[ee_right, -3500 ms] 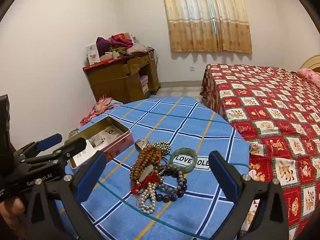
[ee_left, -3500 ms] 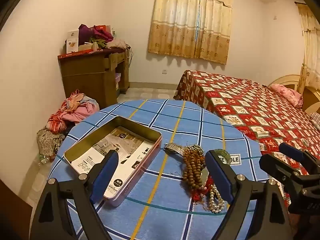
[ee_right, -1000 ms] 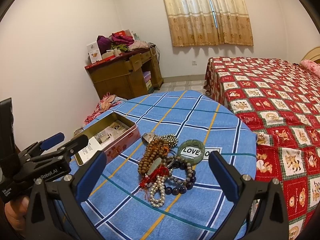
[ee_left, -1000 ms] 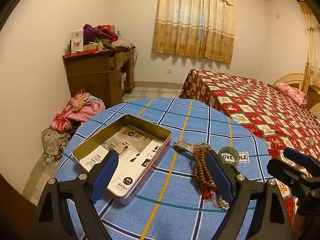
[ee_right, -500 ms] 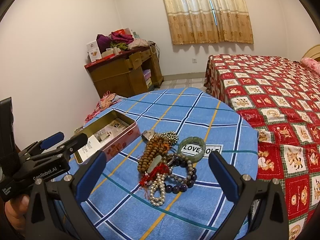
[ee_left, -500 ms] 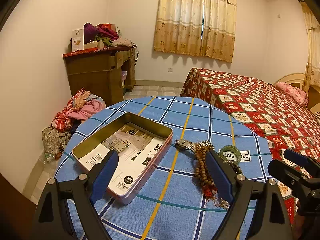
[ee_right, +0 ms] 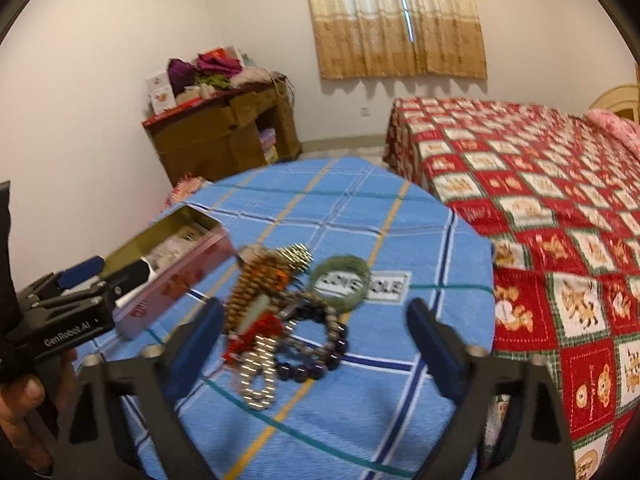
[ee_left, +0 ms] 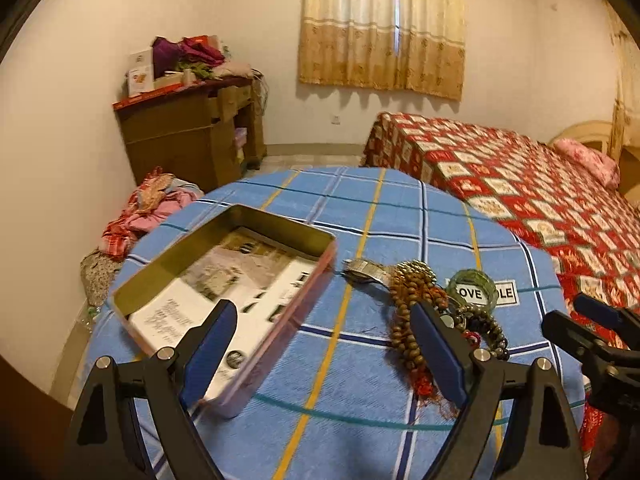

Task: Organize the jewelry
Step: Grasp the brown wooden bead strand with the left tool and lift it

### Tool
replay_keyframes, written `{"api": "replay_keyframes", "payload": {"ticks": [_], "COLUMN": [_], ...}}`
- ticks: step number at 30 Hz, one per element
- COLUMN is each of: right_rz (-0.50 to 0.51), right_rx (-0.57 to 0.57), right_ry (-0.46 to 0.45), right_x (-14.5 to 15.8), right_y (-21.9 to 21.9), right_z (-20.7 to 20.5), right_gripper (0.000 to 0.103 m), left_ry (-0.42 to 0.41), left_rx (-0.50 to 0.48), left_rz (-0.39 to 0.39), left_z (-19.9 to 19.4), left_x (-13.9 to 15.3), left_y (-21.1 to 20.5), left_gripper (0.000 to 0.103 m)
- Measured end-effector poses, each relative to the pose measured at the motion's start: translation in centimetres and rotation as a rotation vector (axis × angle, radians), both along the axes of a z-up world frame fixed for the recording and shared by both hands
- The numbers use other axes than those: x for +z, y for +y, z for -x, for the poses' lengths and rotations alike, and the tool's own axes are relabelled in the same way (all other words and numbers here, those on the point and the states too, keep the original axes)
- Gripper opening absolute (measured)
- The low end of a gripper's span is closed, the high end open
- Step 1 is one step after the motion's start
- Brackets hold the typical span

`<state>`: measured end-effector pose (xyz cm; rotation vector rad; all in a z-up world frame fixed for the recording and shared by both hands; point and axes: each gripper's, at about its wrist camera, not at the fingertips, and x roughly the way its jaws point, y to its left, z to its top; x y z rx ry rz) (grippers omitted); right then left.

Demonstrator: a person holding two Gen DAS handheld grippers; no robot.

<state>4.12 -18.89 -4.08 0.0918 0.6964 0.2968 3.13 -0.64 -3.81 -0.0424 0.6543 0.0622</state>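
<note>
Just ahead of the right tool (ee_right: 312, 340), lying between its spread fingers, sits the jewelry heap (ee_right: 280, 316) on the blue checked desk (ee_right: 360, 412). The left tool (ee_left: 324, 344) is also released and holds nothing; from it the heap lies ahead and off to the right, partly behind its right finger, while the open tin (ee_left: 224, 280) lies ahead and to the left. So the right tool is judged the nearer to the jewelry, and the left the nearer to the tin.

The heap's long axis runs roughly away from the right tool: a strand of brown wooden beads (ee_right: 256, 284) with a red tassel, ending nearest the tool in a loop of pale pearly beads (ee_right: 256, 376). Beside these lie a bracelet of dark round glossy beads (ee_right: 316, 356) and, farther off, a smooth green bangle (ee_right: 340, 280), rigid and ring-shaped. The strands look limp and tangled, likely to drag one another. The tin is shallow, rectangular metal with printed paper inside.
</note>
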Motion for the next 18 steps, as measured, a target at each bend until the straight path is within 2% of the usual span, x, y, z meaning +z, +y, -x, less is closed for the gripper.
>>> {"api": "replay_keyframes", "payload": {"ticks": [2, 4, 8, 14, 15, 16, 17, 18], "right_rz": [-0.008, -0.005, 0.002, 0.004, 0.003, 0.002, 0.0, 0.0], "right_rx": [-0.005, -0.015, -0.023, -0.037, -0.037, -0.037, -0.037, -0.037], "right_ry": [0.03, 0.043, 0.048, 0.05, 0.05, 0.051, 0.052, 0.054], "right_x": [-0.9, -1.4, -1.8, -2.1, -2.2, -2.2, -2.3, -2.3], "right_y": [-0.6, -1.0, -1.2, -2.0, -2.1, -2.1, -2.2, -2.2], "right_z": [-0.6, -0.9, -1.0, -1.3, -1.4, -1.4, -1.4, -1.5], "right_gripper": [0.078, 0.078, 0.078, 0.078, 0.078, 0.078, 0.078, 0.078], "left_ry": [0.006, 0.026, 0.065, 0.121, 0.135, 0.154, 0.166, 0.17], "left_rx": [-0.028, -0.057, -0.111, -0.161, -0.167, -0.178, -0.196, -0.215], "left_rz": [-0.001, -0.001, 0.009, 0.029, 0.039, 0.056, 0.083, 0.108], "left_z": [-1.0, -2.1, -4.1, -6.2, -6.5, -6.7, -6.8, -6.8], "left_x": [-0.5, -1.0, -2.0, -3.6, -4.0, -4.5, -4.7, -4.8], "left_y": [-0.8, -1.7, -3.3, -4.8, -4.9, -5.0, -4.9, -4.9], "left_gripper": [0.088, 0.079, 0.069, 0.067, 0.058, 0.046, 0.039, 0.024]}}
